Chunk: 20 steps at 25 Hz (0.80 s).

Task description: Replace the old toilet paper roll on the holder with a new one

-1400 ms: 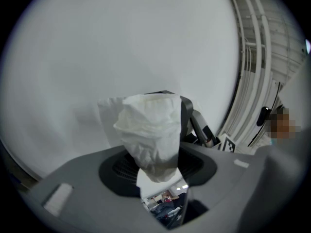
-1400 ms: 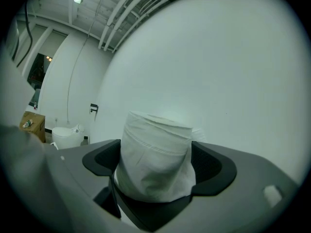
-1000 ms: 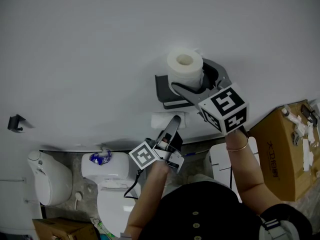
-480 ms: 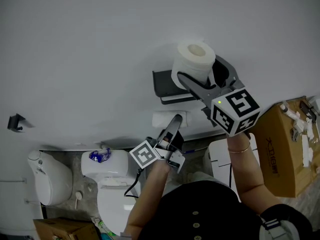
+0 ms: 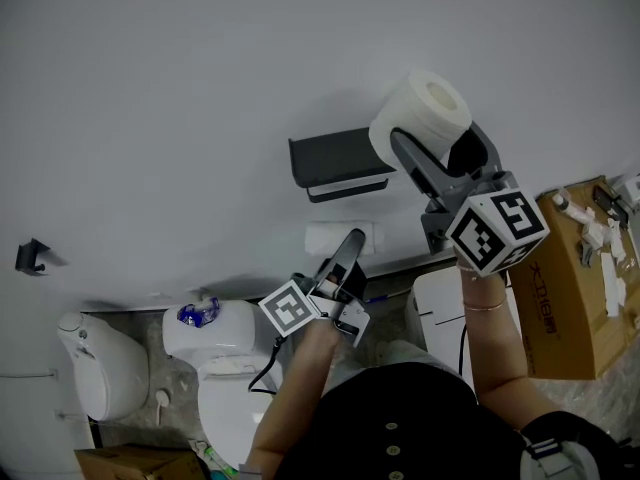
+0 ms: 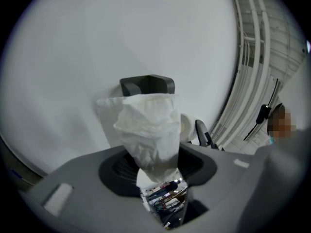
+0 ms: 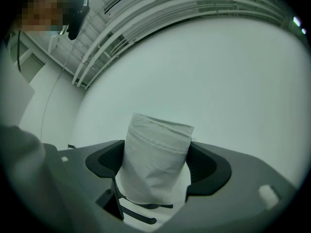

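Note:
A dark grey holder [image 5: 338,165] is fixed to the white wall, with no roll on it. My right gripper [image 5: 436,140] is shut on a full white toilet paper roll [image 5: 420,114], up and to the right of the holder and apart from it. In the right gripper view the roll [image 7: 155,164] fills the gap between the jaws. Below the holder, my left gripper [image 5: 350,244] is shut on a thin, squashed white roll [image 5: 335,237]. The left gripper view shows that crumpled roll [image 6: 148,132] in front of the holder [image 6: 147,85].
A toilet [image 5: 225,373] with a blue item [image 5: 200,315] on its tank stands below. A white fixture [image 5: 95,366] is at the left, a white bin [image 5: 440,318] and a cardboard box [image 5: 565,288] at the right. A small black hook [image 5: 30,255] is on the wall.
My right gripper has carried the full roll up and to the right, off the front of the holder, which now shows bare. The left gripper has hardly shifted.

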### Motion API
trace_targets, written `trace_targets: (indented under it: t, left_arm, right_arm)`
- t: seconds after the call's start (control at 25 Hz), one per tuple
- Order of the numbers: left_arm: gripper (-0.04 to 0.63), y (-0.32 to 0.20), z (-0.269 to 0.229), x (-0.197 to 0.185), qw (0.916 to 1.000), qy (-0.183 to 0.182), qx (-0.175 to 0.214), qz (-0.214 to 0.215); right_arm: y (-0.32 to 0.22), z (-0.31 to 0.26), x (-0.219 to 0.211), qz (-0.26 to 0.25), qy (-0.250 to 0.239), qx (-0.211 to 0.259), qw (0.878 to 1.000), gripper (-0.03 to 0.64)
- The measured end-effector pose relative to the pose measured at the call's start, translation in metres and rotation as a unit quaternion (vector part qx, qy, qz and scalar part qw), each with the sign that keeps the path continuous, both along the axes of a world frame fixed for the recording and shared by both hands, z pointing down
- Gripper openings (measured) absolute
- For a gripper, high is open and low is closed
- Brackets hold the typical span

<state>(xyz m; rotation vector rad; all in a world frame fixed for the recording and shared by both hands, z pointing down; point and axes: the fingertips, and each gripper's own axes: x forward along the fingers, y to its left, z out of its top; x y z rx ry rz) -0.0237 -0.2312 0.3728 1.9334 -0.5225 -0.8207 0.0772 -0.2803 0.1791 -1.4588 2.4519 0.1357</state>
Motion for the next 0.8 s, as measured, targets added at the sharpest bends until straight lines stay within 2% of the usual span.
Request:
trace_targets:
  t: [0.36,0.52,0.68,0.8]
  left_arm:
    - [0.199,0.011,0.001,0.018,0.9997,-0.001,-0.002,0.022]
    - [0.199,0.014,0.002,0.022,0.9996,-0.002,-0.001,0.029]
    - [0.199,0.015,0.002,0.025,0.9995,-0.002,-0.004,0.031]
    - [0.199,0.015,0.004,0.025,0.9996,-0.003,-0.005,0.029]
  right_arm:
    - [0.020,0.025,0.051,0.019,-0.101,-0.030,0.994,0.399]
    - [0.020,0.048,0.066,0.019,-0.154,-0.059,0.986,0.399]
    - [0.020,0.069,0.069,0.017,-0.186,-0.078,0.979,0.399]
    - [0.017,0.087,0.069,0.009,-0.228,-0.100,0.968,0.399]
